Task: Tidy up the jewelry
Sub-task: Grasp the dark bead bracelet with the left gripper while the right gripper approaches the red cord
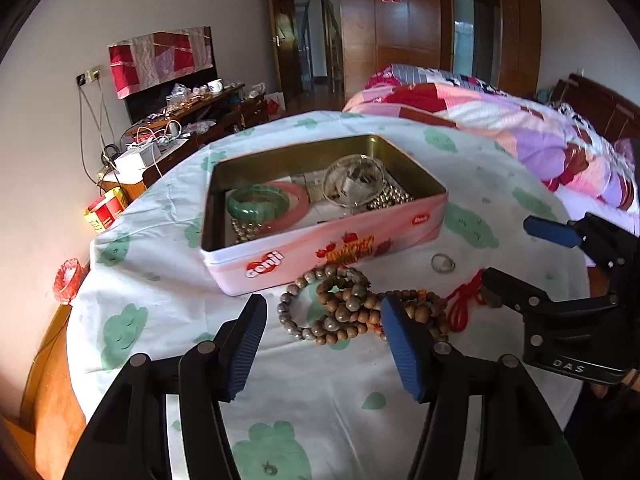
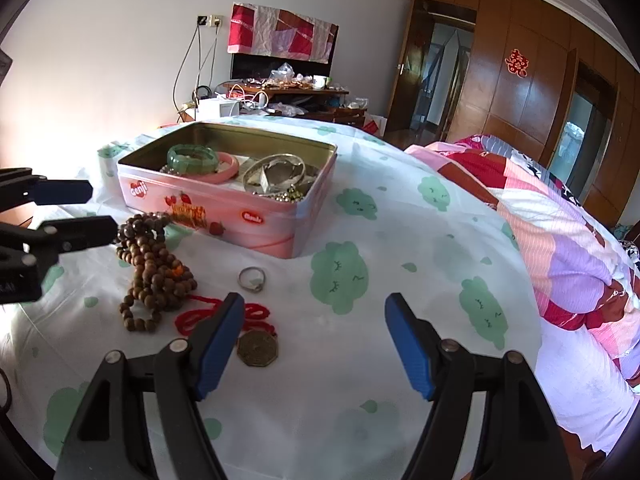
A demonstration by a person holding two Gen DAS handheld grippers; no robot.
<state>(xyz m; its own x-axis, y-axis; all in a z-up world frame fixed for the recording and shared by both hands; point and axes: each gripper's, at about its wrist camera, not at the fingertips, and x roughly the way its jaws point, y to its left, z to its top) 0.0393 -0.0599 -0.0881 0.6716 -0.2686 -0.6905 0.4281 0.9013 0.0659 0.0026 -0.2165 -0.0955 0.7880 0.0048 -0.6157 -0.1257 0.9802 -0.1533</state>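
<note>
A pink tin box (image 1: 320, 248) stands open on the cloth-covered table, holding a green bangle (image 1: 256, 202), a pink bangle (image 1: 301, 205), silver bangles (image 1: 352, 184) and a metal bead strand (image 1: 390, 196). In front of it lie brown bead strands (image 1: 344, 308), a silver ring (image 1: 443, 263) and a red cord (image 1: 464, 300). My left gripper (image 1: 323, 312) is open, its tips on either side of the near edge of the beads without pressing them. My right gripper (image 2: 315, 304) is open over bare cloth, with the cord's brass octagonal pendant (image 2: 257, 347) by its left finger.
The table's white cloth with green prints (image 2: 400, 240) drops off at the left and near edges. A bed with a patchwork quilt (image 2: 560, 240) lies close on the right. A cluttered wooden desk (image 1: 192, 112) stands behind the table by the wall.
</note>
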